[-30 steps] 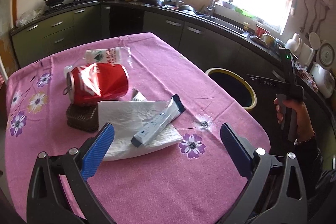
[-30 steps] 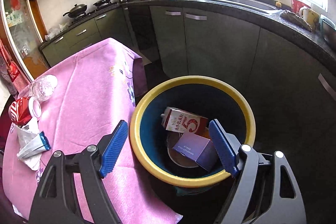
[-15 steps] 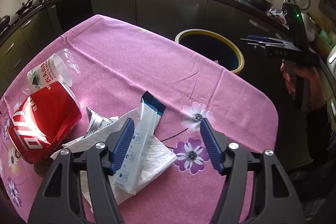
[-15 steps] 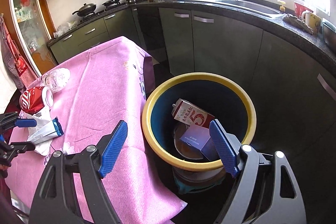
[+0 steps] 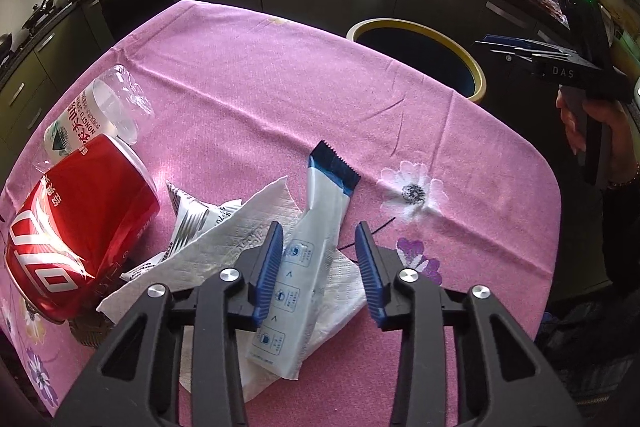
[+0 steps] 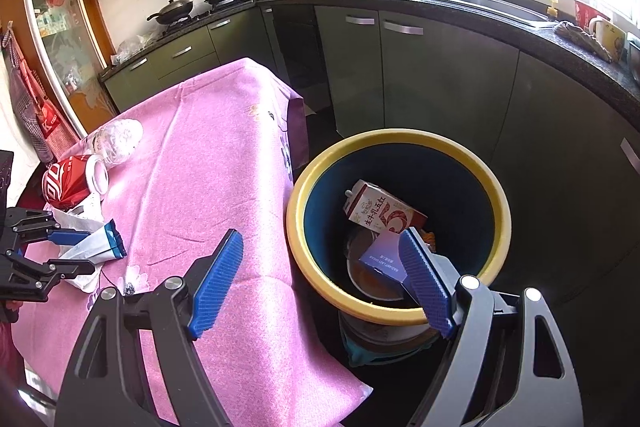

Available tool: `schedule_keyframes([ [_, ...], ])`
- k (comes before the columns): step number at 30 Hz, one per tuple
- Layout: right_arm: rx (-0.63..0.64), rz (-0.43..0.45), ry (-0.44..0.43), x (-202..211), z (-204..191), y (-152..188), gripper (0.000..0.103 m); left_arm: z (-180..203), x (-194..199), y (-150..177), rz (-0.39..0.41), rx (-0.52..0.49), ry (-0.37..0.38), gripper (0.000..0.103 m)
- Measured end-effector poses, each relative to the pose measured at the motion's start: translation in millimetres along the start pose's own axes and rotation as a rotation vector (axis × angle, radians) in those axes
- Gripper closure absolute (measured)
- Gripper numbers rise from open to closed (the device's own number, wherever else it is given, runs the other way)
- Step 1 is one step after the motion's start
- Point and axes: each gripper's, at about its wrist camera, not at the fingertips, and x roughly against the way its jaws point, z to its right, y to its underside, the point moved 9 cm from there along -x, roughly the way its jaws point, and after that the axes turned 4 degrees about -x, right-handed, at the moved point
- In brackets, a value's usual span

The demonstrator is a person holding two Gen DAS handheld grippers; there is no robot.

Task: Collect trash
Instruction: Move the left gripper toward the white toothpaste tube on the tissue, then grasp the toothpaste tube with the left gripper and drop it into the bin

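**A:** Where is the left gripper (image 5: 318, 269) sitting right now?

**B:** It is hanging over the white-and-blue wrapper (image 5: 310, 259), which is lying on a white paper napkin (image 5: 224, 251) on the pink-clothed bench (image 5: 280, 99). Its jaws have just been closing, and the wrapper is lying between them. One blue pad is touching the wrapper's edge, the other is standing just beside it with a gap, so they are not clamping yet.

**A:** And what else is lying by the wrapper?

**B:** A crushed red can (image 5: 76, 231) is lying on its side near the wrapper, beyond the napkin, with a striped foil packet (image 5: 192, 223) showing between the two. A clear plastic bottle (image 5: 96, 115) is lying just behind the can, touching it.

**A:** What about the other side?

**B:** The right gripper (image 6: 320, 279) is hovering over the yellow-rimmed bin (image 6: 400, 143), well apart from the wrapper, off the bench's edge. Its jaws are standing wide apart with nothing between them. In the bin, a red-and-white carton (image 6: 380, 211) and a purple box (image 6: 384, 255) are lying.
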Motion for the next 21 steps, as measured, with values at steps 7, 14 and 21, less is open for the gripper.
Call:
schedule_keyframes([
  [7,0.018,-0.006,-0.003,1,-4,-1,0.024,5,-2,3,-0.011,-0.032,-0.012,0.077],
  [14,0.020,-0.003,-0.008,3,-5,-1,0.024,11,4,3,-0.008,-0.058,-0.029,0.084],
  [21,0.006,0.021,-0.021,11,-2,-4,0.024,13,29,-11,0.042,-0.047,-0.037,0.086],
])
